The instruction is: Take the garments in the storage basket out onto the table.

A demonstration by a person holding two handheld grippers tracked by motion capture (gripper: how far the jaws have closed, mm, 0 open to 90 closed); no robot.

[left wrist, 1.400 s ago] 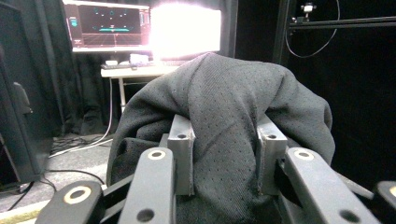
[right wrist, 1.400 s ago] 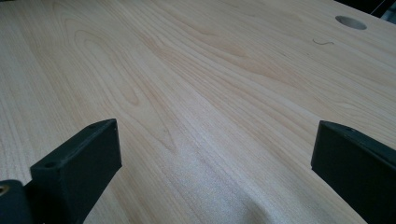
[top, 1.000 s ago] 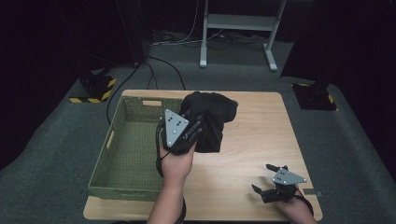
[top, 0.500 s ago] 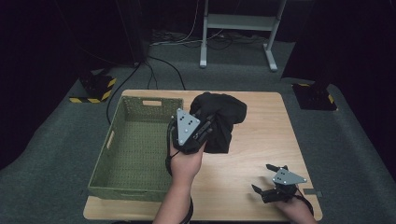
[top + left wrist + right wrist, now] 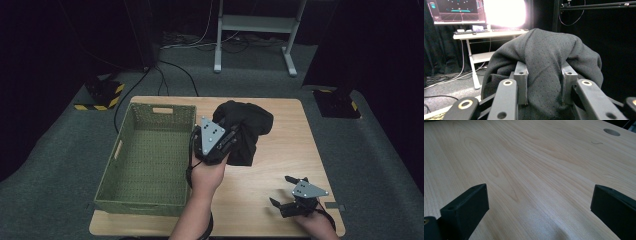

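Note:
A black cloth [image 5: 246, 123] hangs bunched over the middle of the wooden table [image 5: 280, 165], just right of the green woven basket [image 5: 140, 204]. My left gripper [image 5: 231, 141] is shut on a fold of it. In the left gripper view the black cloth [image 5: 544, 55] drapes over both grey pads [image 5: 521, 75] and fills the gap between them. My right gripper [image 5: 280, 191] rests at the table's front right corner, its jaws wide open. The right gripper view has bare wood between the black fingertips [image 5: 466, 205] of the right gripper [image 5: 539, 202].
The basket is empty inside. A round hole [image 5: 611, 132] sits in the tabletop ahead of the right gripper. A white desk frame [image 5: 255, 25] and cables [image 5: 175, 70] lie on the floor behind the table. Black-and-yellow striped blocks [image 5: 102, 95] stand at both sides.
My left gripper has carried the black cloth to the right, away from the basket's edge and further over the table. The right gripper has stayed put.

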